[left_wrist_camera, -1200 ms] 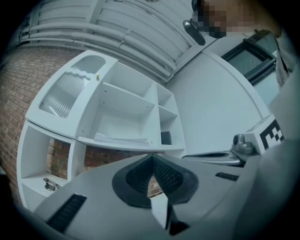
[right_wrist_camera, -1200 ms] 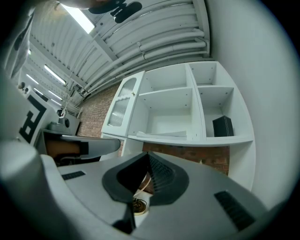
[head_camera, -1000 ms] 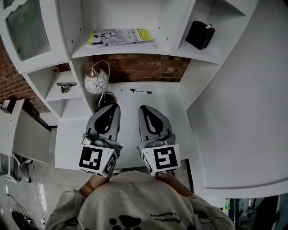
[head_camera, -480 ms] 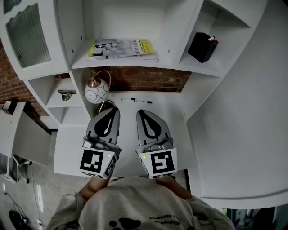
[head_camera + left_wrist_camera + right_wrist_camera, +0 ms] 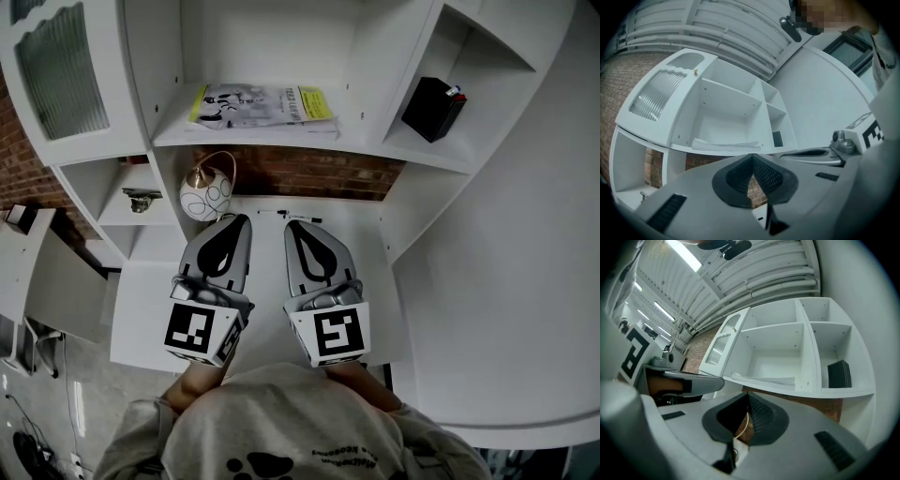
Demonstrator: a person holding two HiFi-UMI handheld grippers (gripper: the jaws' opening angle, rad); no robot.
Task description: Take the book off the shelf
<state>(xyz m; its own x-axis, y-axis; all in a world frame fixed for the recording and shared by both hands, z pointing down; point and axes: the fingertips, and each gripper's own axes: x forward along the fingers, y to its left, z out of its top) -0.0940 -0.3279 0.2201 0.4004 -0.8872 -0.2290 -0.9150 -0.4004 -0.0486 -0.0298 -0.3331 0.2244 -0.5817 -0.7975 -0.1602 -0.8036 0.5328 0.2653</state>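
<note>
Plainly, left claw and right claw are pressed shut, empty, below the book.

- your left gripper and right gripper hang side by side above the white desk top, tips toward the white shelf unit.
- the thin book with a white cover and yellow-green strip lies flat on the middle shelf, well beyond both tips.
- a black rectangular box sits in the compartment to its right.
- a round white lamp with black loops and a brass cap stands just beside your left gripper's tip, before the red brick wall.
- a black marker pen lies on the desk near your right gripper's tip.
- a ribbed glass cabinet door shows at upper left.
</note>
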